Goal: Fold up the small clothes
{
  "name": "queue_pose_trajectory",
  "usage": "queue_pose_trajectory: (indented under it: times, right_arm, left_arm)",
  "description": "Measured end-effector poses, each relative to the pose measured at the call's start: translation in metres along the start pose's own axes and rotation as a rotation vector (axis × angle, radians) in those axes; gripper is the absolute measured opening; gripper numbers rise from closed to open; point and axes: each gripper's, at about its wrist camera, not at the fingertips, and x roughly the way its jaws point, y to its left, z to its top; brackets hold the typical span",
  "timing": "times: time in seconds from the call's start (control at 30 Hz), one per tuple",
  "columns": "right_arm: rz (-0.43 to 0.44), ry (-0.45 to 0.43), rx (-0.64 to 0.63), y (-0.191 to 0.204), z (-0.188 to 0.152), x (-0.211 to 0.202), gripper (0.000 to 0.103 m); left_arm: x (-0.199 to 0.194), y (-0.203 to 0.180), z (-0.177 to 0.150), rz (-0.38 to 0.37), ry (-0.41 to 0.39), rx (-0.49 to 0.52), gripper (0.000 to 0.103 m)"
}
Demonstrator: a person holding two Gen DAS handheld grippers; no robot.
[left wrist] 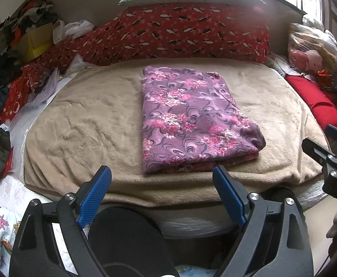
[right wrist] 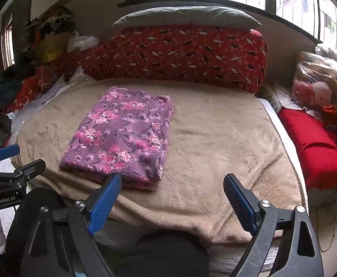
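- both claws wide apart, nothing held: left claw (left wrist: 161, 198), right claw (right wrist: 172, 204)
- folded purple garment (left wrist: 191, 120) on the bed blanket (left wrist: 81, 124), 12 o'clock from left, 11 from right
- long axis runs near-to-far; I'd say left's nearer

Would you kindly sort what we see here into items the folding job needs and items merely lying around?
Part of the job:
purple floral garment, lying folded
beige blanket it rests on
left gripper, jaws open
right gripper, jaws open

Just lying about:
red patterned bolster
grey pillow
red cushion
yellow box
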Motion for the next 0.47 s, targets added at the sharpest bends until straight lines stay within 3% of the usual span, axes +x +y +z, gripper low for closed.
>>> queue_pose_trajectory:
  times: [0.47]
  right_arm:
    - [0.02,0.023,0.053,-0.0103,-0.0021,0.0024,0.094]
  left_arm:
    - [-0.0075,-0.0053,0.0044,-0.045,-0.006,0.018,0.091]
